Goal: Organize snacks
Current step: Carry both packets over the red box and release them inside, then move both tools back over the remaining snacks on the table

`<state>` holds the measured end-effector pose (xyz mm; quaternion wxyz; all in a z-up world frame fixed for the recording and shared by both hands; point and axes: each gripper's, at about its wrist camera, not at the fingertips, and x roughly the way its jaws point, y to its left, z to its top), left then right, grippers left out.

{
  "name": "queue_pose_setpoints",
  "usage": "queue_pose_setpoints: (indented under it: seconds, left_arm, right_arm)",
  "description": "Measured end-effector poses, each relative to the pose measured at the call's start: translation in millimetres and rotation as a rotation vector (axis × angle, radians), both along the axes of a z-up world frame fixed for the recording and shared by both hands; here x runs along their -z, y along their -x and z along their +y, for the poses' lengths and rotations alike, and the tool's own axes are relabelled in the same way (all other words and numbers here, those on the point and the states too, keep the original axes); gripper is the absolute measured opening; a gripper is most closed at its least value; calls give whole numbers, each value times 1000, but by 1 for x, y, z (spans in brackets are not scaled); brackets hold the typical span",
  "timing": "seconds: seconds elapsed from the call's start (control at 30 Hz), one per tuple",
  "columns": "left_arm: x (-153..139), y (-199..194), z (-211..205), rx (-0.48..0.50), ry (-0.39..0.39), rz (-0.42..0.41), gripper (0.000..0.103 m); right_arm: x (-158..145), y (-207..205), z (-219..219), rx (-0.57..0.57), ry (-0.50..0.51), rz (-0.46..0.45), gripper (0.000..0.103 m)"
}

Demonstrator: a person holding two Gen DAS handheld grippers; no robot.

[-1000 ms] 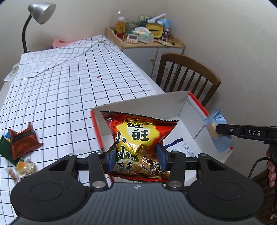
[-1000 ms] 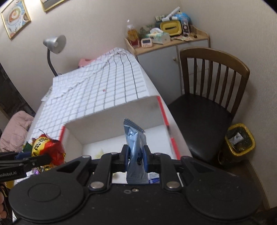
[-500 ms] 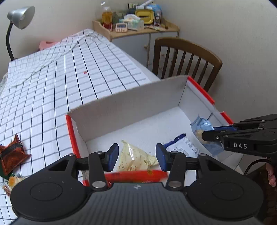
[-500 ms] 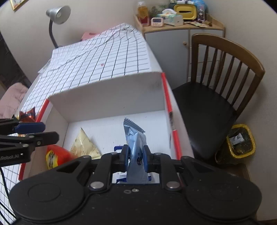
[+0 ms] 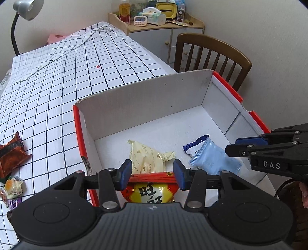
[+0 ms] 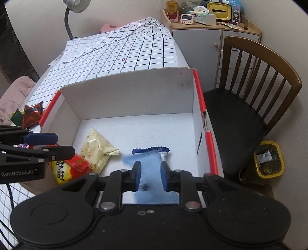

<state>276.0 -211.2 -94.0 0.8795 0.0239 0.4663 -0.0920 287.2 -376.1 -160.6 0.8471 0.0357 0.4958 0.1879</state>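
A white cardboard box (image 5: 144, 96) with red edges stands on the checked tablecloth. My left gripper (image 5: 152, 176) hangs over its near left corner with its jaws apart. The red and yellow snack bag (image 5: 152, 192) lies under them on the box floor, and only its top seam shows between the pads. My right gripper (image 6: 150, 173) is opening. The light blue packet (image 6: 150, 159) is blurred between its pads and slipping free. In the left wrist view that packet (image 5: 213, 157) rests on the floor beside the right gripper (image 5: 232, 146). A yellow packet (image 5: 146, 155) and a dark blue one (image 5: 194, 146) lie there too.
Loose snacks (image 5: 11, 153) lie on the cloth left of the box. A wooden chair (image 6: 250, 96) stands close against the box's right side, with a yellow bin (image 6: 269, 159) beside it on the floor. A cluttered cabinet (image 5: 165, 32) and a desk lamp (image 5: 25, 9) are at the far end.
Both grippers came down into the box. The red bag dropped from between the left pads onto the box floor. The right jaws parted and the blue packet slid down.
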Motion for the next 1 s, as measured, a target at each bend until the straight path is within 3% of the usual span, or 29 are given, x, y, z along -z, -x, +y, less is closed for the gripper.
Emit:
queue_pose_setpoints:
  seconds: [0.33,0.63,0.73,0.8,0.93,1.0]
  left_arm:
    - [-21,23,4,-22,32,-54,47]
    - [-46,52,9,-30,56,-126,51]
    - [-54,62,13,-45,66,-148,58]
    - [-59,69,16,-53,75,-163,59]
    - [-67,84,24,-75,77,-189,59]
    - [-71,92,29,-90,72,-205,59]
  right_arm:
    - [-26,20,-14,16,-67,-43,28]
    - [-55,46,-11,-9,-129,-113,41]
    - [-65,55,-7,-23,-134,-146,51]
    - [-71,61,-3,-31,-134,-171,60]
    - [-81,70,3,-54,-148,-199,66]
    - [-85,74,7,-63,-154,-214,75]
